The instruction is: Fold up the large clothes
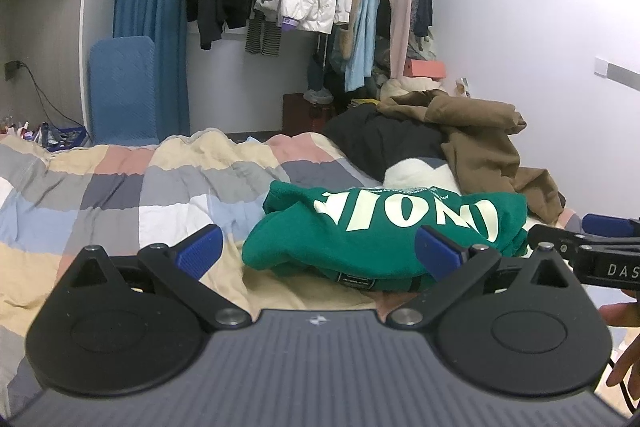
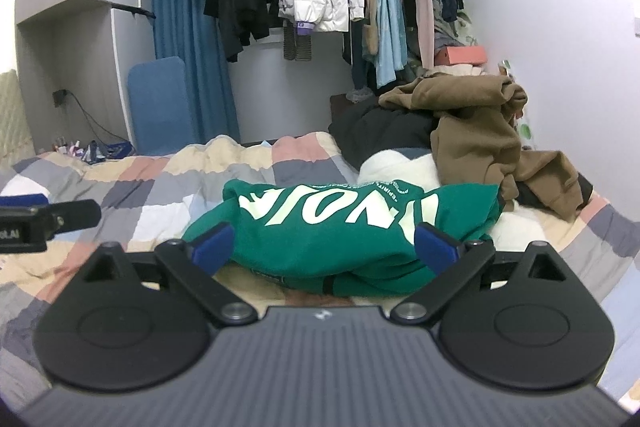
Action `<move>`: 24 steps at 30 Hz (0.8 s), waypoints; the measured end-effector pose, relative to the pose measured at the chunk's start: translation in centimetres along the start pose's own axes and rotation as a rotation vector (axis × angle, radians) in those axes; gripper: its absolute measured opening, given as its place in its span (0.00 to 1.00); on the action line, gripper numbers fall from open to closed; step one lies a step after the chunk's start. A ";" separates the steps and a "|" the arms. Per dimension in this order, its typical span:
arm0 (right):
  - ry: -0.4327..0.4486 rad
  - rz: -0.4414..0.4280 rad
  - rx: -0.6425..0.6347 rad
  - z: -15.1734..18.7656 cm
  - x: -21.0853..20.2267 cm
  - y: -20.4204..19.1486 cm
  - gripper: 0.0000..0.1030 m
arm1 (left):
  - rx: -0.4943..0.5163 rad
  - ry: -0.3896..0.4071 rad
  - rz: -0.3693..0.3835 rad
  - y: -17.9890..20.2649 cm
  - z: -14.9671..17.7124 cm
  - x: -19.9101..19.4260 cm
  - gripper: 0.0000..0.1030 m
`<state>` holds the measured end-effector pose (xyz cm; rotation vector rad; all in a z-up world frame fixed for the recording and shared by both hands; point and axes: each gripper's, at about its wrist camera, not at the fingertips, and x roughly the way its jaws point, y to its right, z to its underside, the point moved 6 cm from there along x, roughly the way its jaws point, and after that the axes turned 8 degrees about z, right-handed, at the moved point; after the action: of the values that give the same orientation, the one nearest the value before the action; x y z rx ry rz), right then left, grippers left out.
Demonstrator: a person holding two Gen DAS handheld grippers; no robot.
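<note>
Checked bedding lies under the green sweatshirt (image 1: 384,231), just ahead of the left gripper (image 1: 320,251) and right gripper (image 2: 326,247) — both wide, empty — soft, floppy, probably best pinched at an edge.

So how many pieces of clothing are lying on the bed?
4, as far as shows: a folded green sweatshirt nearest the fingers, a brown garment crumpled behind it, a black one beside that, and something white underneath. More may be buried.
</note>
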<state>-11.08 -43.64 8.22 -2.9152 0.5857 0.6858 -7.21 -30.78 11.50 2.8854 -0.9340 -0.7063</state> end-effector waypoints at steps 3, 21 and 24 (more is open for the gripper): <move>-0.005 -0.005 -0.016 0.2 0.0 -0.3 0.95 | 0.002 -0.003 0.002 0.1 0.1 0.1 1.00; -0.045 -0.014 -0.001 0.8 -0.3 -0.1 0.95 | 0.015 -0.003 -0.004 0.3 0.4 0.0 1.00; -0.042 -0.005 -0.018 1.0 -0.3 -0.3 0.95 | 0.007 -0.003 0.010 0.4 0.4 -0.1 1.00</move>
<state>-11.61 -43.06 7.49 -2.9101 0.5710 0.7537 -7.64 -31.05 11.26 2.8847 -0.9522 -0.7089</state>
